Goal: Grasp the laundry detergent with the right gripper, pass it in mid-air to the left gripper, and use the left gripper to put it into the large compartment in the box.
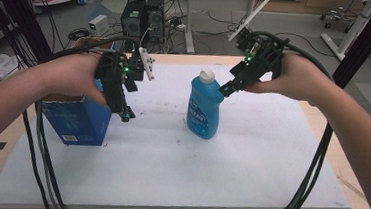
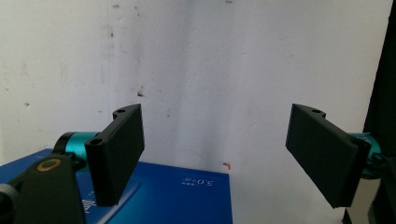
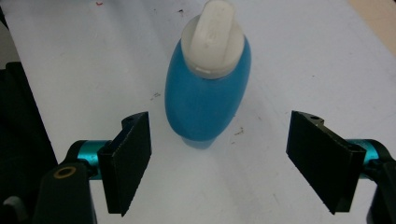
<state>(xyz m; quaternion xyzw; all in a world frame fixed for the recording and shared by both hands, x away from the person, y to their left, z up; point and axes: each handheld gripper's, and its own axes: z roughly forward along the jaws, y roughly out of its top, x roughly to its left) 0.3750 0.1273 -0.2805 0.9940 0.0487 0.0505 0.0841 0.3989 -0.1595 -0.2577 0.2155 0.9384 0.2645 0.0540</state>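
Far left there's a blue box (image 1: pixel 79 119) on the desk (image 1: pixel 248 169), with the left gripper (image 1: pixel 126 115) hanging just beside it, jaws wide and nothing between them – probably parked out of the way. Mid-desk stands the blue bottle (image 1: pixel 204 111) with its white cap (image 1: pixel 206 76), upright. The right gripper (image 1: pixel 223 91) angles down at it from the right, jaws spread wide and not touching it yet (looks lined up for a grab around the body). White, slightly speckled sheet on the desk; behind it cables, a computer tower, maybe a lab.
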